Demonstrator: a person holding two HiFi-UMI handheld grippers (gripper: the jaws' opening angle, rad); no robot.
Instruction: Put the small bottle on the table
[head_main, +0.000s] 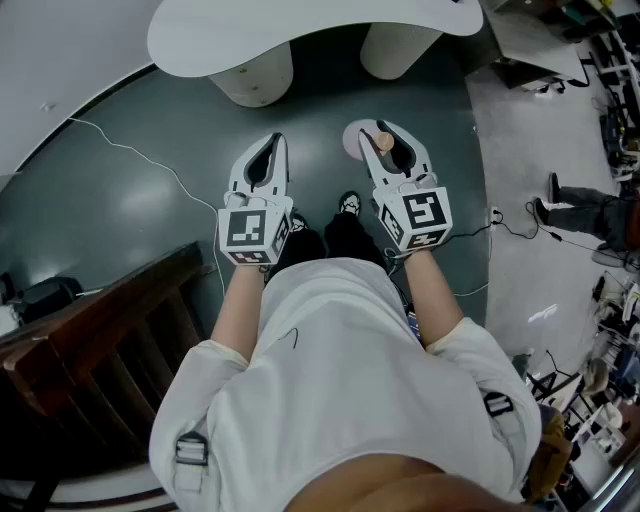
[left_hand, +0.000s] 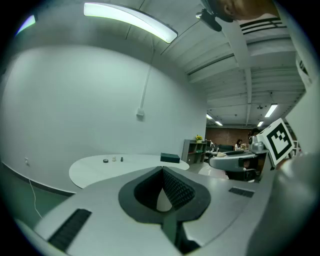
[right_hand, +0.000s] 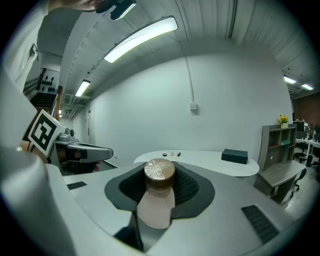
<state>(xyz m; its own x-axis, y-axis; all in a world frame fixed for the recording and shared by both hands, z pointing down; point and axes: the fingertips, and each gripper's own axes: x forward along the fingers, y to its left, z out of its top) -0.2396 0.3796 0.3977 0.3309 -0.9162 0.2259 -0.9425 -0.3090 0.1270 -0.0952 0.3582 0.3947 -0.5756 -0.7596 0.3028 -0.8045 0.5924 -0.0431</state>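
With the bottle (right_hand: 159, 186) held in the jaws of the right gripper (right_hand: 160, 176) and those of the left gripper (left_hand: 163, 174) pressed together, empty, the person had best carry it to the white surface (right_hand: 202, 161) ahead and seat its base before letting go.

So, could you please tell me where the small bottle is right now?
The small bottle is gripped between the jaws of the right gripper, right of centre in the head view, short of the white table and beside the left gripper.

left hand-held gripper (left_hand: 163, 170): jaws together, empty | white table (left_hand: 95, 172) ahead
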